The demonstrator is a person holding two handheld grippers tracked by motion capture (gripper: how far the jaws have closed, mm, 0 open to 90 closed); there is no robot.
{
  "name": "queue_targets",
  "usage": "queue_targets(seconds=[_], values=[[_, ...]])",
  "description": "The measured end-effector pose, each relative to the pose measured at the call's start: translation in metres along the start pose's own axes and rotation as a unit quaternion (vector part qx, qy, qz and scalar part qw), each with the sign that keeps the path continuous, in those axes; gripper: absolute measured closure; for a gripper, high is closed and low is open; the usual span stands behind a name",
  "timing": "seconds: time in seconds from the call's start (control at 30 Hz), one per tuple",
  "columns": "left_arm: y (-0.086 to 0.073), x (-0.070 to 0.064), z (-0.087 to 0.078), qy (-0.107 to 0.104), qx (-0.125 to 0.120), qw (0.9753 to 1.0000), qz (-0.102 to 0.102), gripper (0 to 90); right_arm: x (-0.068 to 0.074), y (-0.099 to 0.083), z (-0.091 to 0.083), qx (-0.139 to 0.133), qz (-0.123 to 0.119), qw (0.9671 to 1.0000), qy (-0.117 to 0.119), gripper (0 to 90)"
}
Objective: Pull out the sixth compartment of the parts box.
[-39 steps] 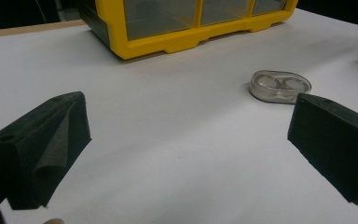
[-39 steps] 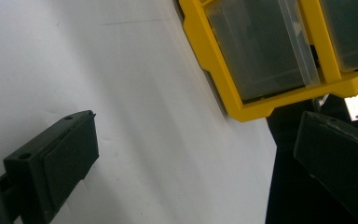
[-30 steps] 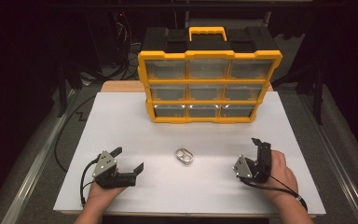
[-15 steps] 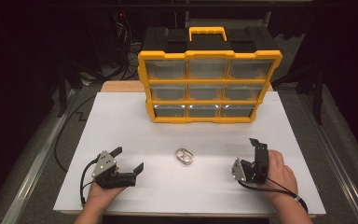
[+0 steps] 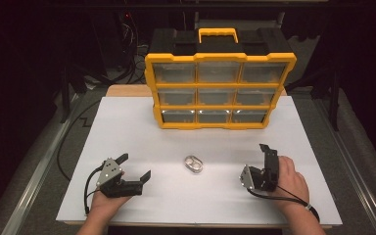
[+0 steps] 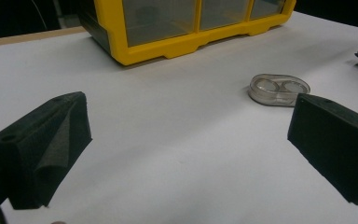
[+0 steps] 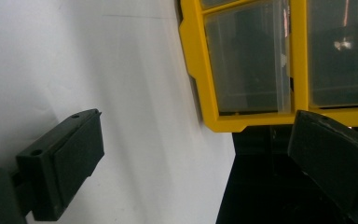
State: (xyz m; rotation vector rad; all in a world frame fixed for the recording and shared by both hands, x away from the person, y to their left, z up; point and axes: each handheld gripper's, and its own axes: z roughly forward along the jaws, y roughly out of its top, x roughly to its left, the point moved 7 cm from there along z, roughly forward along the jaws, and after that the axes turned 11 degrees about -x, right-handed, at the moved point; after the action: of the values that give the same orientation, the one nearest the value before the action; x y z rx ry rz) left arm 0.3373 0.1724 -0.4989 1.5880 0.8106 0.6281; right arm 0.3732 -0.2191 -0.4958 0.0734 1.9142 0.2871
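- The left gripper (image 5: pixel 136 168) rests near the front left corner of the white table (image 5: pixel 127 127), jaws spread wide and holding nothing.
- The right gripper (image 5: pixel 264 159) sits toward the front right corner, tipped on its side; its own view shows its jaws apart and empty.
- The small clear case (image 5: pixel 194 164) lies flat between them, a little forward of the table's middle, well apart from the yellow drawer cabinet (image 5: pixel 219 90) at the back edge.
- To pick it up well, I would bring one gripper in low and level, straddle the narrow waist of the case, and close gently so it does not skid on the smooth top.
- The case (image 6: pixel 279 89) is a see-through oval with two round wells side by side; it looks like a contact lens case, though its lids are hard to make out.
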Motion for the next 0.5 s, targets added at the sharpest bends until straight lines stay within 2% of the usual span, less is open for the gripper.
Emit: queue_targets(seconds=[0.17, 0.27, 0.4, 0.5], values=[[-0.001, 0.003, 0.0, -0.001, 0.002, 1.0, 0.004, 0.5, -0.001, 0.008, 0.002, -0.002, 0.002, 1.0, -0.003, 8.0], [-0.001, 0.007, 0.0, 0.0, -0.005, 1.0, -0.006, 0.4, -0.001, 0.019, 0.007, -0.003, -0.004, 1.0, -0.004, 11.5], [-0.002, 0.009, 0.0, -0.001, -0.003, 0.9999, -0.01, 0.4, 0.0, 0.027, 0.012, -0.004, -0.015, 0.9998, -0.007, 15.7], [-0.002, 0.009, 0.0, 0.004, -0.001, 1.0, -0.008, 0.3, 0.0, 0.029, 0.015, -0.001, -0.014, 0.9999, -0.009, 16.1]])
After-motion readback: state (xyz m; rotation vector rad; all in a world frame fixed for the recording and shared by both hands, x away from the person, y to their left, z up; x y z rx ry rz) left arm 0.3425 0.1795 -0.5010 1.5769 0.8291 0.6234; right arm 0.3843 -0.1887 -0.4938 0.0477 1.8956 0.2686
